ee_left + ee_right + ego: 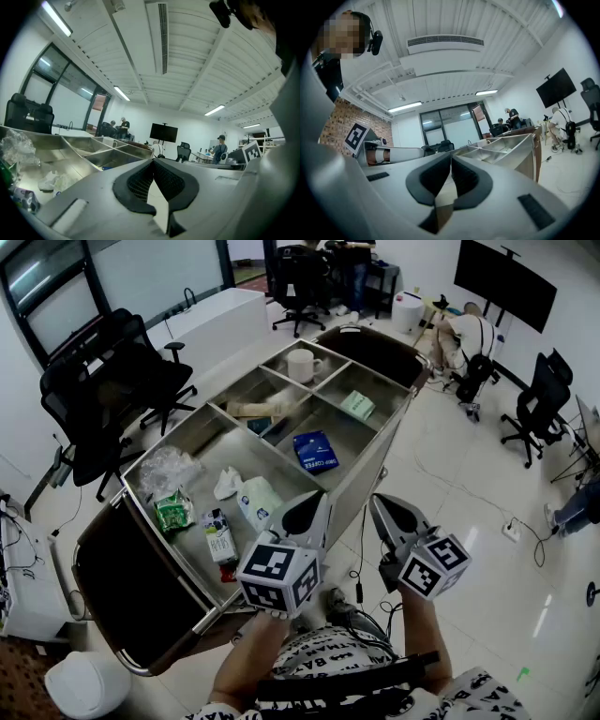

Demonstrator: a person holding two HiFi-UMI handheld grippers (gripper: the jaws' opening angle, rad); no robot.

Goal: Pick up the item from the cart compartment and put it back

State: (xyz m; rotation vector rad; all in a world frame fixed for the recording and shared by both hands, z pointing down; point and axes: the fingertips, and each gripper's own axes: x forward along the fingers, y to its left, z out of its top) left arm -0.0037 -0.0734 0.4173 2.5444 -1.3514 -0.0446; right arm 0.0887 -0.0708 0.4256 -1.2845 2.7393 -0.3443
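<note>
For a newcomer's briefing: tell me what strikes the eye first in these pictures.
The steel cart fills the middle of the head view, its compartments strewn with small goods: a blue packet near the centre, a white mug at the far end. Nearest the camera, the left gripper and right gripper sit side by side at the cart's near end, both shut and empty.

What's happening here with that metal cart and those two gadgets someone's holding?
A person stands at one end of a steel cart, a hand-held gripper in each hand. The left hand-held gripper and the right hand-held gripper are both shut and empty, pointing level near the cart's edge. Nothing is picked up: the blue packet, the white mug and the other items lie in their compartments.
</note>
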